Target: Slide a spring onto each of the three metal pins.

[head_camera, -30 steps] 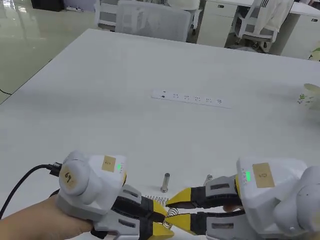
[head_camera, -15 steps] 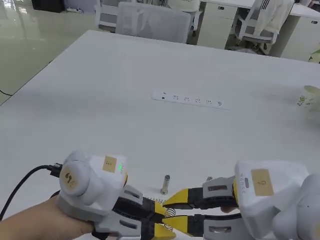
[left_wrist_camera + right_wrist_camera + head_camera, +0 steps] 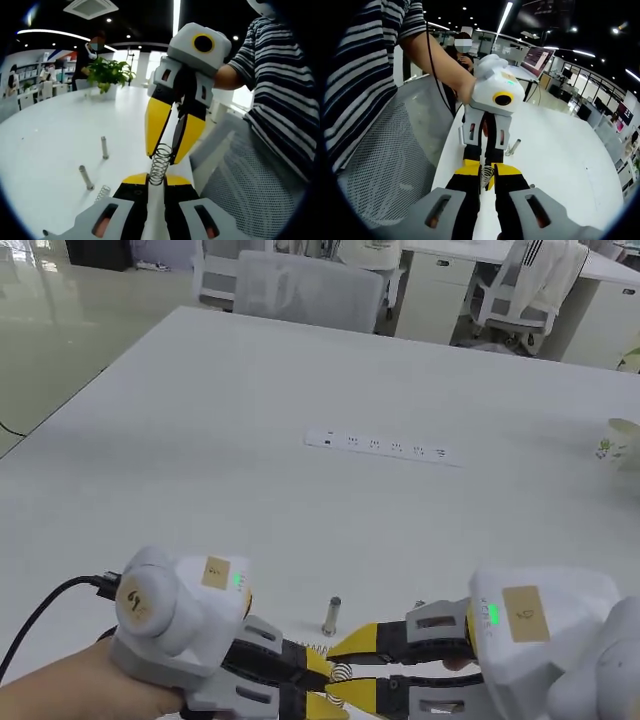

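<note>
My left gripper (image 3: 322,680) and right gripper (image 3: 346,672) meet tip to tip at the table's near edge. A small spring (image 3: 159,162) stands between them. In the left gripper view my left gripper (image 3: 150,180) is shut on a pale metal pin (image 3: 153,215), with the spring rising from its tips. My right gripper (image 3: 172,152) comes down from above and pinches the spring's far end. Two more pins (image 3: 331,613) (image 3: 418,604) stand on the table just beyond the jaws. A loose spring (image 3: 314,648) lies beside the nearer one.
A white power strip (image 3: 385,447) lies across the middle of the white table (image 3: 200,440). A paper cup (image 3: 622,438) stands at the right edge. Office chairs (image 3: 305,280) line the far side. My striped sleeve (image 3: 265,55) is close behind the grippers.
The head camera has tilted, so the scene sits lower in the picture. Both grippers stay tip to tip around the spring. The right jaws have narrowed on it.
</note>
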Motion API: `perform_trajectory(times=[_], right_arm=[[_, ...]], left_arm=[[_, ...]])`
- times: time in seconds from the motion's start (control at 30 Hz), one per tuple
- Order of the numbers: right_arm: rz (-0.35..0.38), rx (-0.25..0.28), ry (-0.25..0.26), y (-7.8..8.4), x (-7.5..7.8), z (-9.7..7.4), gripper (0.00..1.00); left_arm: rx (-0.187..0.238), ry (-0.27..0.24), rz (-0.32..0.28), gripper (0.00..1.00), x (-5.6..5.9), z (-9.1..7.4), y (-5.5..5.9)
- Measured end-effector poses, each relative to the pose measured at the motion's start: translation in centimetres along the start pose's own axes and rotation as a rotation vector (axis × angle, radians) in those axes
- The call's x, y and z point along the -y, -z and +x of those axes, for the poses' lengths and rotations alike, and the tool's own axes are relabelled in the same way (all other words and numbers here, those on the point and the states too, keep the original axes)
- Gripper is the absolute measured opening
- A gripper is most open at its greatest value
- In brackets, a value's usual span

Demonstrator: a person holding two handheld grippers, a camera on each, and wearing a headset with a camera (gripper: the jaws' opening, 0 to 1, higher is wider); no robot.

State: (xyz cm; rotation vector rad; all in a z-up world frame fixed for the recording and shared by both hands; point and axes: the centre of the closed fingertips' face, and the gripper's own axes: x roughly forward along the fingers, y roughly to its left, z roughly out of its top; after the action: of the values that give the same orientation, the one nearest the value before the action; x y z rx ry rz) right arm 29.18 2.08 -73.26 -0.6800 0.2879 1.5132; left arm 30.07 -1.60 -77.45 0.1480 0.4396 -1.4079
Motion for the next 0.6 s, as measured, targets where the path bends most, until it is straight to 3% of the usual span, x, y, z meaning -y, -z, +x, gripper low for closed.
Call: perform_trajectory(times=[0.6], right_arm=[[0.001, -0.004, 0.010, -0.07, 0.26, 0.12, 0.07]], left_arm=[[-0.002, -0.040, -0.030, 0.13, -0.57, -0.37, 0.19]])
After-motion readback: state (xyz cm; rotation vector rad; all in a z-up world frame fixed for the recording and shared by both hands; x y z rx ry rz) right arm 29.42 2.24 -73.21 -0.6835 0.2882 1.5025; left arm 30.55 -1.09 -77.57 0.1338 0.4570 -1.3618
